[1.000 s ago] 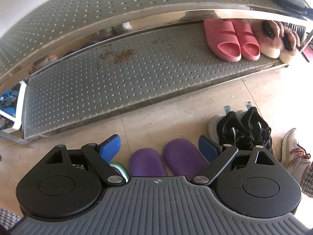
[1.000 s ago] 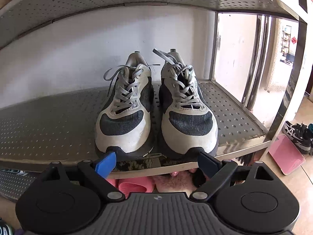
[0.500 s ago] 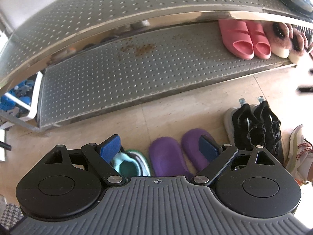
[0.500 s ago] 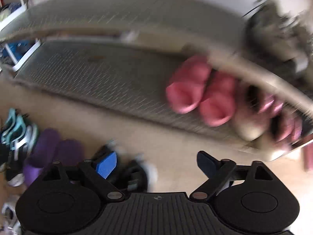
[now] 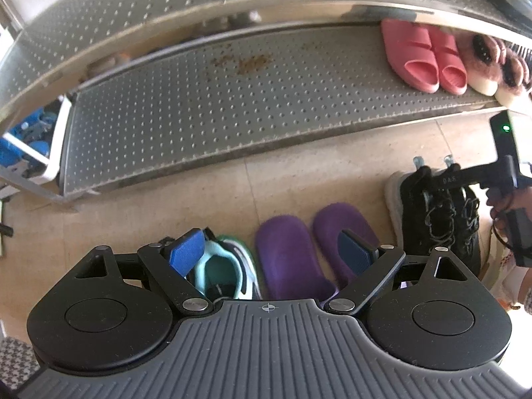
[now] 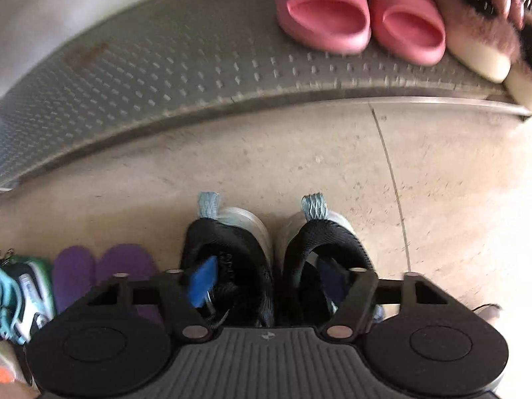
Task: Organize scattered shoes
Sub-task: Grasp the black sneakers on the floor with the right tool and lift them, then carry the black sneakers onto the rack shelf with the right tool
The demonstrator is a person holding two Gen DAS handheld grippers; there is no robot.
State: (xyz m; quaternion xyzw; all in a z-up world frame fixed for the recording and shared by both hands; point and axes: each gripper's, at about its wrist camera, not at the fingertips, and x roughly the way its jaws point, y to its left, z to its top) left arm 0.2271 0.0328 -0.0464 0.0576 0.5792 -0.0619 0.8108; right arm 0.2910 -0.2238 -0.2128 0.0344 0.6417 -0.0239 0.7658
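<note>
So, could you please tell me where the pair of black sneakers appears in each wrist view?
Left wrist view: black sneakers on the floor at right, beside the purple slippers.
Right wrist view: bottom centre, heels towards the rack, one tool finger inside each.
Shared landmark: pink slides on the bottom shelf.

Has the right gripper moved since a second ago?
Yes. The right gripper dropped from facing the upper shelf to over the floor in front of the bottom shelf, its fingers closing into the two black sneakers.
</note>
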